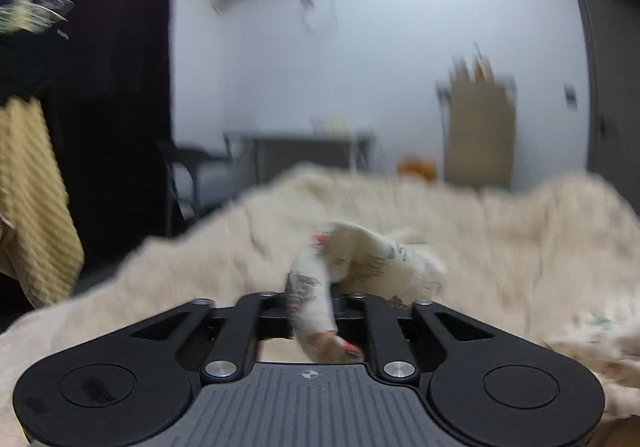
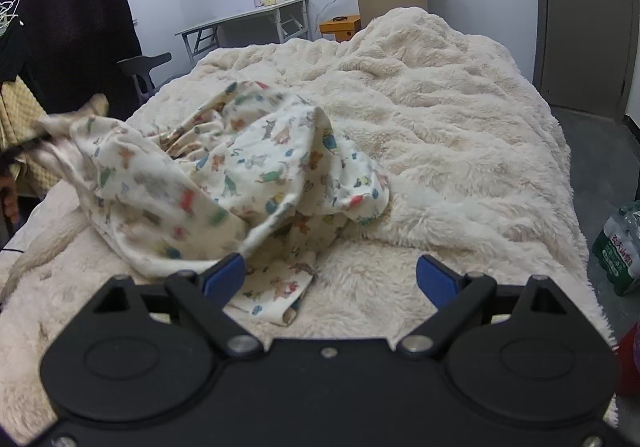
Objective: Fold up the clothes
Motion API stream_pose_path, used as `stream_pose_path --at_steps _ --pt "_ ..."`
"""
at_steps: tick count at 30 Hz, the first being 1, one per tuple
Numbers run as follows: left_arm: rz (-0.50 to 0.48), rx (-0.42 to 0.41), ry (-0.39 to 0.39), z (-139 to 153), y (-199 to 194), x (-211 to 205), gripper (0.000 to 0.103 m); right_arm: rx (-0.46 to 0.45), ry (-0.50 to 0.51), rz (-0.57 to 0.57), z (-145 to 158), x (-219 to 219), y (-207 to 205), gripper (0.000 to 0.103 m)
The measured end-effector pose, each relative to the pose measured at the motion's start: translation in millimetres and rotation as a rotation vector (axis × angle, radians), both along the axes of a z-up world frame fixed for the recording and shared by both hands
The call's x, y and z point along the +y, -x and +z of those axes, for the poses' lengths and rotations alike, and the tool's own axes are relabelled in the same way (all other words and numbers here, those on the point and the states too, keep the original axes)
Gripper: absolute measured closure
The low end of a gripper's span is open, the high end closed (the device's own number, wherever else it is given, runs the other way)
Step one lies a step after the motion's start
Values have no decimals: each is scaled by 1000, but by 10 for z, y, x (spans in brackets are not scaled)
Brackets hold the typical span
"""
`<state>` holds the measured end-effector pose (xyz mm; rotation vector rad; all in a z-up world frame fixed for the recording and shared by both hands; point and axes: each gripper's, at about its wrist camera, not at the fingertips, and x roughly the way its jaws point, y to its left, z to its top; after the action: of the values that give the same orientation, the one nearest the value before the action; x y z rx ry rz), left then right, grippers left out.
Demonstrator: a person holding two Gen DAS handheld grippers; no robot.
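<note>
Left gripper (image 1: pixel 316 311) has a strip of the garment (image 2: pixel 240 175) bunched between its jaws, grip uncertain, blurred. Right gripper (image 2: pixel 330 275) wide, empty, its left finger touching the cloth. Garment crumpled near the bed's (image 2: pixel 460 135) front-left edge, stretching left toward the left gripper.

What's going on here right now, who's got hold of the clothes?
A person with a gripper in each hand is working on a crumpled, animal-print garment lying on a fluffy cream blanket on a bed. A strip of the printed cloth passes between the left gripper's fingers; blur hides whether they pinch it. The right gripper hangs wide open at the garment's near edge, holding nothing. No fold is made yet.
</note>
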<state>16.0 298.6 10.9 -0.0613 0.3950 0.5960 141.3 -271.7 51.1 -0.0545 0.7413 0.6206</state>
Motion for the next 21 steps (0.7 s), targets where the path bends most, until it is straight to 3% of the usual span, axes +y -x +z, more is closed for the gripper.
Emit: stream_pose_path --at_steps 4,9,12,16,19,21 --pt "-94 -4 -23 114 14 -210 49 4 10 -3 -28 16 -8 11" --pt "-263 -61 -95 533 202 -615 40 -1 9 -6 -14 7 -2 11" --pt "-484 -73 -100 682 298 -953 37 -4 7 -9 2 1 -3 11" --pt "-831 -83 -196 765 471 -1832 37 -7 6 -12 8 -9 -4 11" --pt "-1027 -94 -157 690 440 -2365 37 -7 4 -13 14 -22 -5 11" --pt "-1134 -35 -213 551 354 -2815 37 -8 -2 -16 35 -50 -5 11"
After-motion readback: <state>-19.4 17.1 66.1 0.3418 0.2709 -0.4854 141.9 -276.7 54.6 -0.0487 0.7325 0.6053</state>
